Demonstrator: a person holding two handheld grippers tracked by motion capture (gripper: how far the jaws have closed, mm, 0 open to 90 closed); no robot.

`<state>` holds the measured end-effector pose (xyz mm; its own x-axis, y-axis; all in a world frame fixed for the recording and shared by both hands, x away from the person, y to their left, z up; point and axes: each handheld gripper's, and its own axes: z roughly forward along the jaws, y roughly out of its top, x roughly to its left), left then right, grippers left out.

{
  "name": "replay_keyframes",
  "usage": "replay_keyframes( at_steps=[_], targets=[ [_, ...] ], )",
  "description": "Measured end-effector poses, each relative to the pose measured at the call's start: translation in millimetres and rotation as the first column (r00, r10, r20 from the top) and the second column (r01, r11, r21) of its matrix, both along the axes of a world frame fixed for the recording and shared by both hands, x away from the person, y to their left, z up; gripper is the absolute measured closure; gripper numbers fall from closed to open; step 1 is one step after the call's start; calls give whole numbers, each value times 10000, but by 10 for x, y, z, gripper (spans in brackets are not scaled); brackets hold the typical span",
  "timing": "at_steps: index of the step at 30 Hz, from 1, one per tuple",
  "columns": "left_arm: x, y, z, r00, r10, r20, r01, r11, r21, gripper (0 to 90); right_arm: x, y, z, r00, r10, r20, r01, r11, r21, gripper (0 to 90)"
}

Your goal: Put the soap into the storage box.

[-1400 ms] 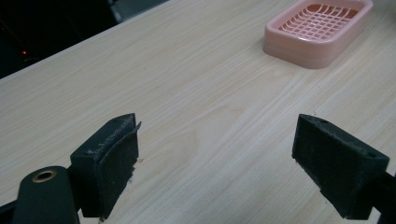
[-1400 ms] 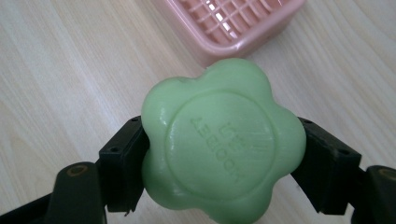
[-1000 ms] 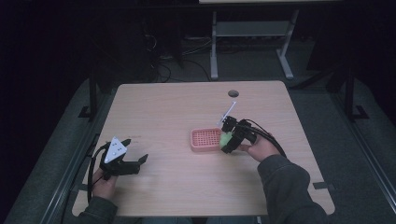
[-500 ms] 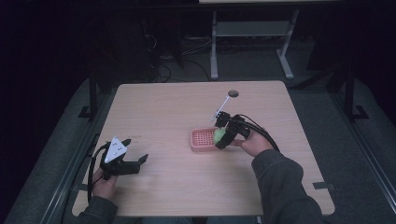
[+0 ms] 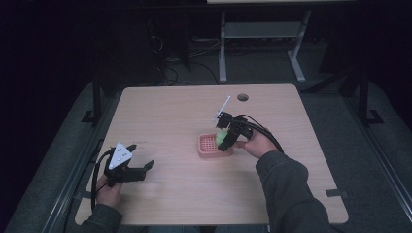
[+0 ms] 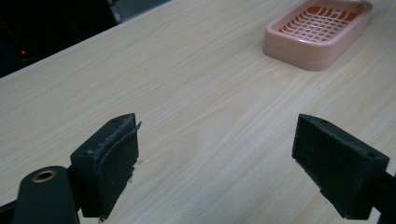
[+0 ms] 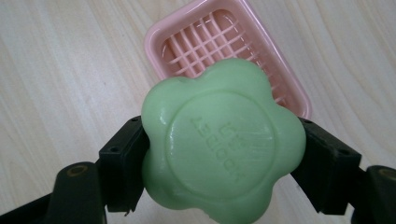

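The right gripper [image 7: 219, 154] clamps a green flower-shaped soap [image 7: 222, 144] just above the pink slatted soap dish [image 7: 210, 39] near the middle of the pale wood tabletop [image 5: 170, 116]. Its raised lettering is unreadable. The left gripper [image 6: 229, 154], jaws wide apart and empty, rests near the front left corner; the room is dark.

Soap [image 7: 223, 142]: pale mint green, flower-shaped bar with a raised round medallion and embossed lettering in the same green. Soap dish [image 7: 219, 39]: salmon pink all over, floor is an open square-grid lattice, same pink in the left gripper view [image 6: 317, 33]; table [image 5: 175, 116] is light beige wood with fine straight grain lines and one dark round hole near the far edge. Both grippers, left gripper [image 6: 219, 168] and right gripper [image 7: 224, 163], are matte black with black pads; the left one carries a grey three-cornered plate with small dark dots, and the sleeves are dark grey.
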<state>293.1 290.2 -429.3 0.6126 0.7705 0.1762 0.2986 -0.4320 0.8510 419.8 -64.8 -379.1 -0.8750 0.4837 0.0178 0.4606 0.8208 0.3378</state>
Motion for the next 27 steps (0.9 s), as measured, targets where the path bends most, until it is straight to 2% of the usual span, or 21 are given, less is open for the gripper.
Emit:
replay_keyframes(
  at_steps=[10, 18, 23, 27],
  targets=[
    [1, 2, 1, 10000, -13, 15, 13, 10000, -40, 141, 93, 103, -22, 10000, 12, -34, -12, 10000, -64, 261],
    [2, 1, 2, 10000, -9, 27, 9, 10000, -76, 141, 151, 144, -30, 10000, -36, 24, 36, 9999, 116, 260],
    [2, 2, 2, 10000, -31, 5, 31, 10000, -21, 141, 186, 189, -105, 9999, -20, -101, 19, 9999, -111, 260],
    [7, 7, 8, 10000, -74, 66, 74, 10000, 28, 141, 209, 219, -137, 9999, -62, -146, 61, 9999, -116, 260]
  ],
)
